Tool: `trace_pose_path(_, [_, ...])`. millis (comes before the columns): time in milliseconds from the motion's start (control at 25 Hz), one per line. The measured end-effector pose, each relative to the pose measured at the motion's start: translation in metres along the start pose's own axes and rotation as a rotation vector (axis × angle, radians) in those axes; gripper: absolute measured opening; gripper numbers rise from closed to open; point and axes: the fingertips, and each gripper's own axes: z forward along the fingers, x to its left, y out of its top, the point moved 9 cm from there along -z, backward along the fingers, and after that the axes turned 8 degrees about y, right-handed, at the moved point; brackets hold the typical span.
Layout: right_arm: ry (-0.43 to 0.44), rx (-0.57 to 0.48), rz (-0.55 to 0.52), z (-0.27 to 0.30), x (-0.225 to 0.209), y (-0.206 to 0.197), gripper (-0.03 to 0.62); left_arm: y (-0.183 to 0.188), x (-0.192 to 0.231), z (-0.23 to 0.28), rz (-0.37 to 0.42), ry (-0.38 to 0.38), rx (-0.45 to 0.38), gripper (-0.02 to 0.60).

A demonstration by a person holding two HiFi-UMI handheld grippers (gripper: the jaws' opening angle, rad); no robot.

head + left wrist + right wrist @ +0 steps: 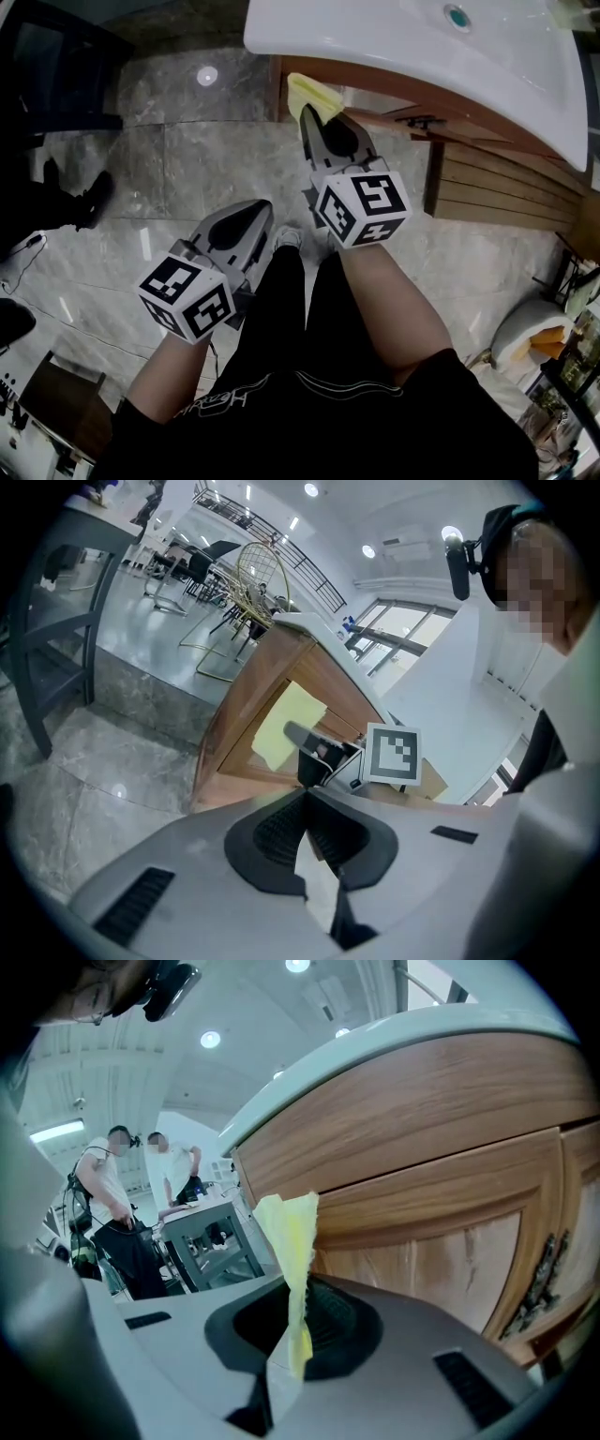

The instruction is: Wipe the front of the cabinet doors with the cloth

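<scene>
Both clenched: right gripper on cloth beside cabinet door under sink, left gripper empty.

The cloth is pale yellow, the cabinet doors warm brown wood, the floor grey marbled stone.

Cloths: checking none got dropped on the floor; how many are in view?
1. The yellow cloth is clamped in the right claw, up by the wooden cabinet. Others may be hidden.
</scene>
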Motion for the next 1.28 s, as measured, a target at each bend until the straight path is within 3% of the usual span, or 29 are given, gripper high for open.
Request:
trace_pose_path(600, [-0.035,-0.027,0.028,-0.041,-0.038,0.000,0.041,-0.011,-0.039,0.028,0.047,-0.027,0.043,0.006])
trace_pose_path(1280, [-0.060,-0.036,0.048,-0.102,-0.107,0.002,0.041,-0.035,-0.092,0.074,0.021,0.001,0.059,0.006])
